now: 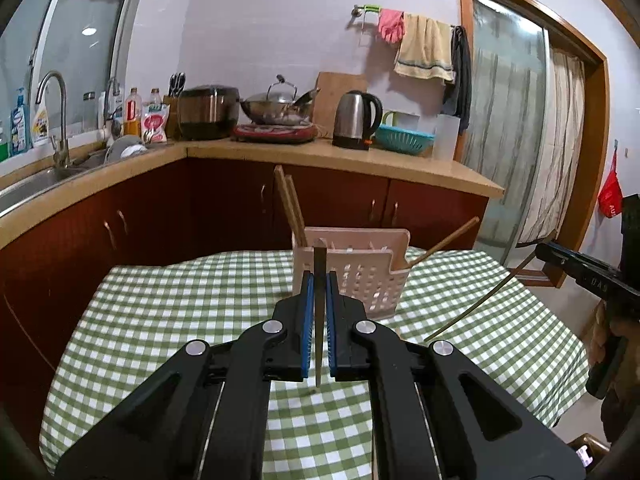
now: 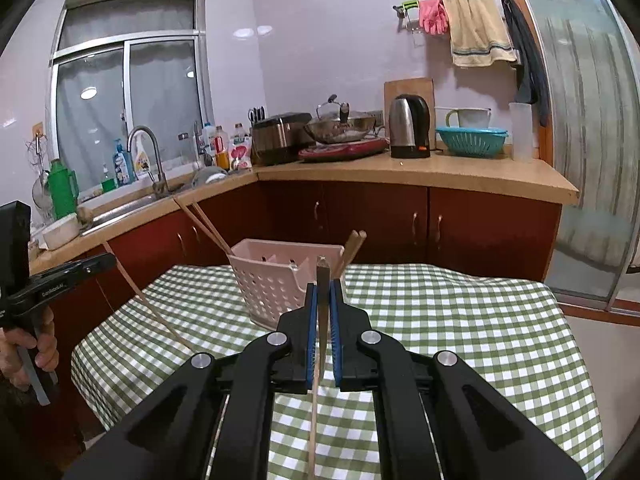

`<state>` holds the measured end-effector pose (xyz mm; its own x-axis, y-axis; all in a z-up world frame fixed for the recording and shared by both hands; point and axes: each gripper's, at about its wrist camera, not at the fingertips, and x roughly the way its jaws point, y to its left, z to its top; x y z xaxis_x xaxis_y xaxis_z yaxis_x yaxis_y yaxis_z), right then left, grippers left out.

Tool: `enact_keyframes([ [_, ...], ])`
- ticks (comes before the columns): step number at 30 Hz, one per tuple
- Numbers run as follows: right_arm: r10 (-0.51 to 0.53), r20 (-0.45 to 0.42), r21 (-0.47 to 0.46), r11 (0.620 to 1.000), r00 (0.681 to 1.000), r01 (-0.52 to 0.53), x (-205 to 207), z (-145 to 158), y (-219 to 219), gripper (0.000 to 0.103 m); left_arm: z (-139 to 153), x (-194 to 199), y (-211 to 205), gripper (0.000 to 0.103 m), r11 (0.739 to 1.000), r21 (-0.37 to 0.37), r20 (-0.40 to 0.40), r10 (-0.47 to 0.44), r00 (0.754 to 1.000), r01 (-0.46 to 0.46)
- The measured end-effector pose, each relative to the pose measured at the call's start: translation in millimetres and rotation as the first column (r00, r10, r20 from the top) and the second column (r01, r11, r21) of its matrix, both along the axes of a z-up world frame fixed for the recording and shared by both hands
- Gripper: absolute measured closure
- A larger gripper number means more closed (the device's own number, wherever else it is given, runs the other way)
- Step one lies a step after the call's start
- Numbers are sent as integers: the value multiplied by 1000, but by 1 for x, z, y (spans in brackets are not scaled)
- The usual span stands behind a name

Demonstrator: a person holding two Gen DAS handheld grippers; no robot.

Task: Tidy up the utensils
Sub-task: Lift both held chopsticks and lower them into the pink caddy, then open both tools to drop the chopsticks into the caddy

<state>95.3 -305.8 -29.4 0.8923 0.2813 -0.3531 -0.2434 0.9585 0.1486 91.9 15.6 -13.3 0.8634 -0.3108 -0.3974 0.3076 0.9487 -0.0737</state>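
My left gripper (image 1: 319, 280) has its jaws drawn in narrow, the blue ribbed pads (image 1: 307, 320) pressed on either side of a thin wooden chopstick (image 1: 319, 320) that stands almost upright between them, its top just above my fingertips and its lower end hanging below the pads, clear of the cloth. From the other side, that same stick shows as a long pale sliver slanting down from my left gripper (image 2: 106, 258) toward the tabletop.

My right gripper (image 2: 323, 292) is closed the same way, blue pads nearly together on a second slim wooden chopstick (image 2: 320, 344); its squared top pokes up past my fingertips and its long pale shaft runs down below the pads toward the bottom of the view. In the left wrist view, this stick slants out from my right gripper (image 1: 540, 249) at the right edge, its far end near the cloth.

Just ahead of both pairs of jaws stands the pale pink perforated plastic utensil basket (image 1: 360, 276) on the table with a green-and-white checked tablecloth (image 1: 168, 304). Two brown wooden chopsticks (image 1: 290, 212) lean out of its left compartment, and another pair (image 2: 352, 250) leans out of the right-hand end. A hand (image 2: 38, 344) grips the handle of my left gripper.
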Motion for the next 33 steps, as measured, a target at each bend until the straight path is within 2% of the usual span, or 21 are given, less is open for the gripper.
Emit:
enact_keyframes([
  [5, 25, 60, 14, 1000, 998, -26, -5, 24, 3, 96, 28, 1, -8, 97, 999, -14, 62, -28, 998, 29],
  [12, 47, 173, 37, 998, 984, -54, 6, 65, 4, 96, 81, 16, -23, 97, 999, -32, 219, -29, 975, 36],
  [17, 42, 204, 46, 998, 978, -53, 32, 78, 8, 96, 96, 39, -33, 97, 999, -39, 256, -21, 966, 32],
  [23, 34, 150, 53, 998, 988, -42, 73, 62, 13, 96, 79, 80, -44, 97, 1000, -19, 213, -4, 977, 8],
  [33, 41, 11, 39, 998, 999, -42, 119, 3, 31, 96, 17, 125, -46, 97, 1000, -6, 94, -5, 996, 5],
])
